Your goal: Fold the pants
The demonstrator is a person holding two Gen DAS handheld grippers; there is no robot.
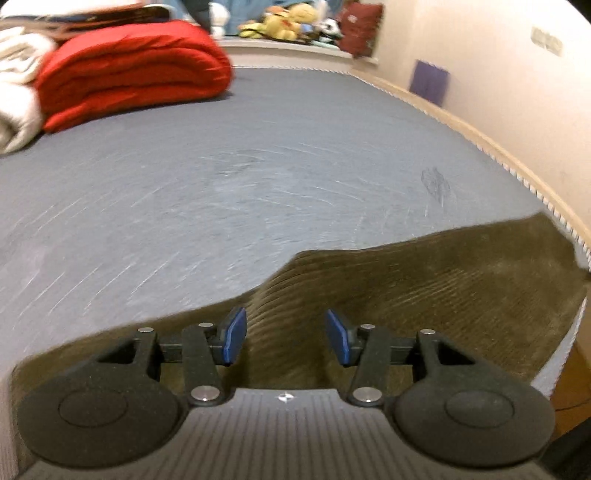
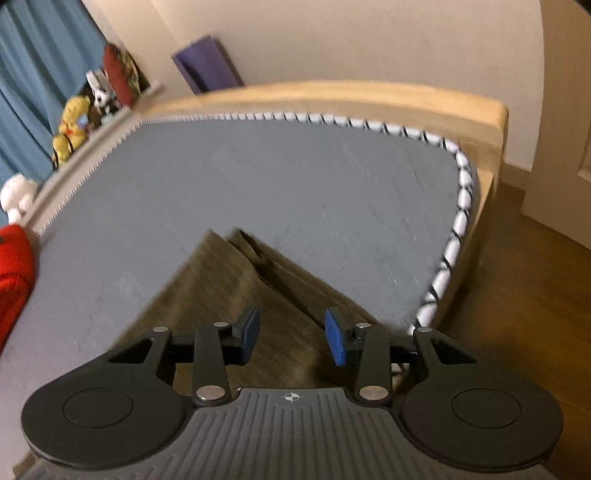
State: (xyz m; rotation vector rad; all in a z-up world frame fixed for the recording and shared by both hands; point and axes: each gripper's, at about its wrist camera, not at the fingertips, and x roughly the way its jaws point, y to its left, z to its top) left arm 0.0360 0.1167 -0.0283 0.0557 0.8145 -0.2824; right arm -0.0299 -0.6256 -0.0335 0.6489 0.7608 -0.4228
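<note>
Olive-brown corduroy pants (image 1: 424, 280) lie flat on a grey mattress (image 1: 221, 184), along its near edge. My left gripper (image 1: 286, 336) is open and empty, its blue pads just above the cloth near a raised ridge. In the right wrist view the pants (image 2: 229, 288) end in layered edges pointing away. My right gripper (image 2: 291, 339) is open and empty above that end of the pants, close to the mattress corner.
A folded red blanket (image 1: 133, 70) and white bedding (image 1: 18, 88) sit at the far left. Plush toys (image 1: 288, 22) line a ledge behind. A wooden bed frame (image 2: 332, 96) edges the mattress; wood floor (image 2: 517, 295) lies to the right.
</note>
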